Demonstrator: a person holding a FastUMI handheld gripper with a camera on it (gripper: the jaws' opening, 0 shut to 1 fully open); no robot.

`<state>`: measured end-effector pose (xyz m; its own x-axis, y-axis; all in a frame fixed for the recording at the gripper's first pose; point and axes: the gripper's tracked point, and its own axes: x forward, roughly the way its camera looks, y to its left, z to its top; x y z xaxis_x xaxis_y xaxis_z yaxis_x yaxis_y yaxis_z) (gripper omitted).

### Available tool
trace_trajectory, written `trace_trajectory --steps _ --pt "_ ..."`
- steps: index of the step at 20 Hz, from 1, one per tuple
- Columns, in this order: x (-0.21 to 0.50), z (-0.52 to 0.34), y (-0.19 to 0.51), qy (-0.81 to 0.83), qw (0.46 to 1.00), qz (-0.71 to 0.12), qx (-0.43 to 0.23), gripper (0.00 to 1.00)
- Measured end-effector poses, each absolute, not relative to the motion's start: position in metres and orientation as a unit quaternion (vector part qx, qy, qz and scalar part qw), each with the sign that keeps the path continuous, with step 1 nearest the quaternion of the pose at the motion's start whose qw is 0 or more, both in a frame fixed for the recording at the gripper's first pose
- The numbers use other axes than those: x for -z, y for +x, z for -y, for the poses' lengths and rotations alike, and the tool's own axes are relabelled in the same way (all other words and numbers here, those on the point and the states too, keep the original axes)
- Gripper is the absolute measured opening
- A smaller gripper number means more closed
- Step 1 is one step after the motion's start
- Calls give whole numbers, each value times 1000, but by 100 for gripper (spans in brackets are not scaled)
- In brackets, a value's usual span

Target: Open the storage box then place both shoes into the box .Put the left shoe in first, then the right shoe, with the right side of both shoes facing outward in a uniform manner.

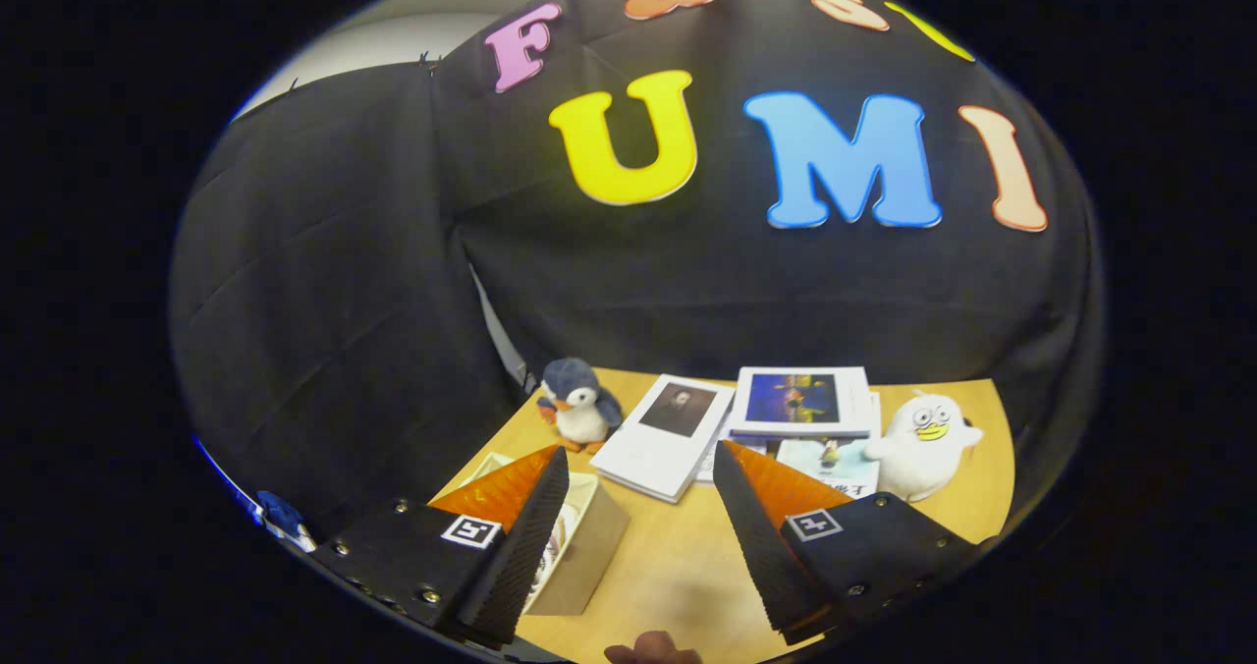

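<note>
We see the gripper with its fingers spread wide, holding and touching nothing, raised above the wooden table and aimed level at the booth wall. Partly hidden behind the left finger lies an open box; its contents are hard to make out. Beyond the fingers stand a toy penguin, booklets and a white plush duck. A fingertip is cut off below.

Tool with fingers spread wide apart, nothing between them, raised above the surface.
</note>
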<state>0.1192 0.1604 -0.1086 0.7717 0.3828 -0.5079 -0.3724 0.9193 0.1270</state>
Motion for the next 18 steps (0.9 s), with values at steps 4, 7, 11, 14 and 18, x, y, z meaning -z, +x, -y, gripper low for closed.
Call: trace_trajectory --steps 4,7,11,14,18 --pt "49 -109 119 19 976 -163 -140 90" --pt "10 -76 108 17 991 -89 -96 90" --pt "-29 -46 86 15 999 7 -42 90" --pt "-34 -36 66 1 1000 5 -26 90" --pt "-29 -10 50 -9 1000 5 3 90"
